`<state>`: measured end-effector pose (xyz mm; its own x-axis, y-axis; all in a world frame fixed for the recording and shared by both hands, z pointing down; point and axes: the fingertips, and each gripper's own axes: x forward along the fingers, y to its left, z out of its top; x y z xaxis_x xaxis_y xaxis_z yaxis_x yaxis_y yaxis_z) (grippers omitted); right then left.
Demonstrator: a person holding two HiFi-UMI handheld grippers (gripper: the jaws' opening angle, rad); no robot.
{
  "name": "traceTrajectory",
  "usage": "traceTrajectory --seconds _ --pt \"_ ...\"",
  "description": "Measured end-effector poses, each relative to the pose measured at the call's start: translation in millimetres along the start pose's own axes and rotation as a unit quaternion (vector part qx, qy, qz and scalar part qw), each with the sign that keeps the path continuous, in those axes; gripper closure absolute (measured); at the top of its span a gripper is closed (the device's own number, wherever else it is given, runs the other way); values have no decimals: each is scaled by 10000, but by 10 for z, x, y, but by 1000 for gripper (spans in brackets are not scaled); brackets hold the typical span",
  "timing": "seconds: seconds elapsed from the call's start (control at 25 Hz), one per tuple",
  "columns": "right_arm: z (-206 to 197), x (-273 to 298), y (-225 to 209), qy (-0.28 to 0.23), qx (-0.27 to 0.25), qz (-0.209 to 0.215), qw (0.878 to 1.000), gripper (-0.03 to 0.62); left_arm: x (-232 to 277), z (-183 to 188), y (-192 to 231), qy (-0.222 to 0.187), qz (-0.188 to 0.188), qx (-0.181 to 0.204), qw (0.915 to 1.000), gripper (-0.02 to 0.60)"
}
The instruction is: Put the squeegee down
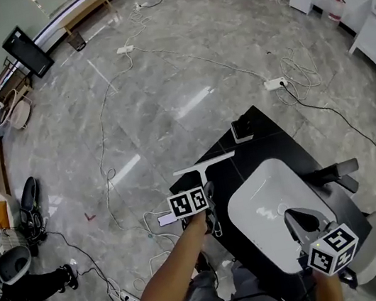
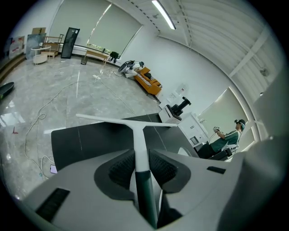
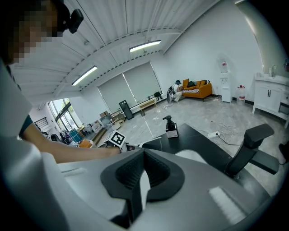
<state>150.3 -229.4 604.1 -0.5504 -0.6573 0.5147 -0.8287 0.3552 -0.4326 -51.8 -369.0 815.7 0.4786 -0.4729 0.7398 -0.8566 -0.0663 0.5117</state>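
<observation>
The squeegee (image 1: 203, 166) has a white T-shaped blade and stem and a dark handle. My left gripper (image 1: 209, 194) is shut on that handle, and the blade points away from me over the far left part of the black table (image 1: 265, 140). In the left gripper view the stem (image 2: 139, 144) runs out between the pads of the left gripper (image 2: 141, 153), with the blade (image 2: 113, 119) lying crosswise above the tabletop (image 2: 86, 140). I cannot tell if the blade touches the table. My right gripper (image 1: 303, 223) is shut and empty over the white basin (image 1: 265, 201); its tips (image 3: 144, 152) meet.
A black pump soap dispenser (image 1: 242, 129) stands at the table's far edge, also in the right gripper view (image 3: 170, 126). A dark chair (image 1: 336, 174) sits at the table's right side. Cables and a power strip (image 1: 275, 83) lie on the floor. A seated person (image 2: 228, 137) is in the distance.
</observation>
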Motion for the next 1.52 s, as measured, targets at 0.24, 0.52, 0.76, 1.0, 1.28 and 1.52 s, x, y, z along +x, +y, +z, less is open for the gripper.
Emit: traceTrajectory --seconds 0.24,0.52,0.76,1.0,1.28,1.52 --pt "51 -4 32 -35 -14 1 10000 585 -24 7 -39 -96 -267 -124 9995 447" --pt "177 -2 214 -98 -104 48 9999 585 -221 59 -225 -56 -777 209 9967 327" --pt "529 -111 465 -493 -328 59 9982 585 -902 357 -258 -580 -891 556 9928 322" --pt "1241 -486 979 -1716 -754 280 9819 585 -2339 909 -797 -1866 -1515 1846 9530 347" --pt "1584 -876 1847 -2107 -1336 736 9656 588 -4412 1152 -1197 -3396 -1969 3116 8653 577" --pt "1734 -1117 2394 -2274 -1538 924 9571 588 -5585 1136 -934 -4096 -1471 3337 8362 577"
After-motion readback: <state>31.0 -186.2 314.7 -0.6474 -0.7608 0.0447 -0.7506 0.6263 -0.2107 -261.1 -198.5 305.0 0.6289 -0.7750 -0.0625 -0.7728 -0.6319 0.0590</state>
